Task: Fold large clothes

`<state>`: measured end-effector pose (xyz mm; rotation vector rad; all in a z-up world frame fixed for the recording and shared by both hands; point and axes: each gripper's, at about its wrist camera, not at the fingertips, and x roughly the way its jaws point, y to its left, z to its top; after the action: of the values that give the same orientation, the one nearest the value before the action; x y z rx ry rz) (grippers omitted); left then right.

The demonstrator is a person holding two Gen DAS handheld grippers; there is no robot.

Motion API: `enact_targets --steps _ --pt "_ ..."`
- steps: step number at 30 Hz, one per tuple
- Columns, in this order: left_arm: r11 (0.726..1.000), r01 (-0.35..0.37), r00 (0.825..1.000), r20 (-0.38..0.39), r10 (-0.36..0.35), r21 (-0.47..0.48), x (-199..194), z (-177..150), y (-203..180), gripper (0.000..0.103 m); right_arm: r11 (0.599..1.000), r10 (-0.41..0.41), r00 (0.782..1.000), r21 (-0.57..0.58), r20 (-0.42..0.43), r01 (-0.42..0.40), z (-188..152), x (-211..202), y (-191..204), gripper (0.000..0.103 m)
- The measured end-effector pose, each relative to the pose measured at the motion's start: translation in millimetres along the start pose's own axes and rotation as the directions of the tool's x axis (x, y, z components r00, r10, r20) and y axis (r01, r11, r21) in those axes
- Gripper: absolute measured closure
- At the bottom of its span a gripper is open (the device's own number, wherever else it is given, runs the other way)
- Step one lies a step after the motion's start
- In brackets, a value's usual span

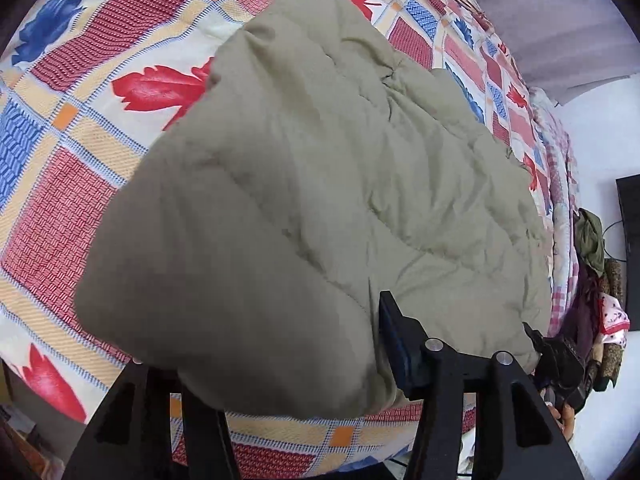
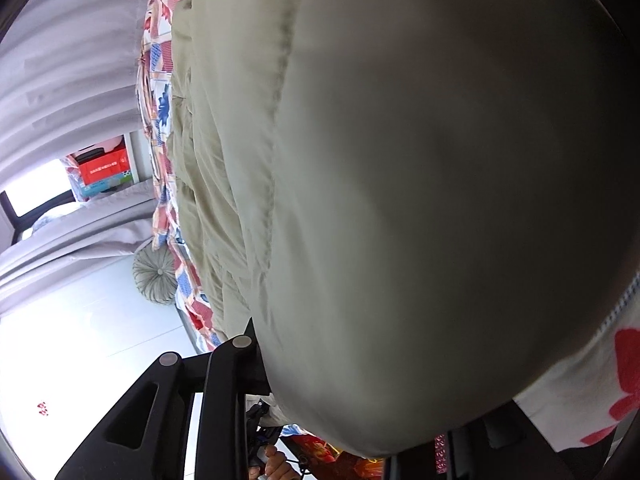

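Olive-khaki padded fabric fills both views: the quilted coat [image 1: 320,184] lies on the bed [image 1: 60,184] with its patterned cover of red and blue leaves, its near edge doubled over into a thick roll at 6 o'clock.

The left tool [image 1: 288,364] stands part open astride that rolled edge; one finger [image 1: 396,344] shows, the other is hidden under the cloth, and I cannot tell whether its pads press the fabric. The right tool [image 2: 352,400] has the coat [image 2: 420,200] bulging over it, so its hold cannot be told either.

The risk, as I judge it, is that the springy padding unrolls once it is released, or slides toward the bed's edge at 6 o'clock, spoiling the fold.

The coat looks puffy, with stitched seams and soft creases toward 1 o'clock, and a matte surface.
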<state>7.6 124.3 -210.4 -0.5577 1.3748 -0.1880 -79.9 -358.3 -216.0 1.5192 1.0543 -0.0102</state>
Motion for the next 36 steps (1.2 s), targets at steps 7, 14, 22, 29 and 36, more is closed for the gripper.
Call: enact_targets --steps 7,14,22,29,36 --pt "0.990 -0.138 0.989 0.048 0.137 0.030 -51.2 -7.8 17.9 0.047 0.980 -0.168 0.984 -0.102 0.056 0.173 -4.5 -26.7 29.9 0.056" --pt "0.975 -0.211 0.964 0.180 0.196 0.066 -102.7 14.5 15.0 0.047 0.881 -0.382 0.898 -0.208 0.219 0.425 -19.6 -64.4 65.0 0.055" --pt "0.952 -0.027 0.984 0.178 -0.028 0.304 -56.6 67.1 -94.8 0.047 0.741 -0.381 0.839 -0.415 0.389 0.528 -29.2 -85.2 109.7 0.080" --pt "0.915 -0.055 0.986 0.168 -0.015 0.401 39.3 89.5 -181.7 0.047 0.659 -0.299 0.921 -0.644 0.249 0.388 -28.2 20.7 154.4 0.080" --pt "0.907 -0.155 0.981 0.172 0.094 0.392 109.1 108.7 -163.6 0.047 0.577 -0.381 0.899 -0.705 0.216 0.414 -13.8 115.6 155.8 0.085"
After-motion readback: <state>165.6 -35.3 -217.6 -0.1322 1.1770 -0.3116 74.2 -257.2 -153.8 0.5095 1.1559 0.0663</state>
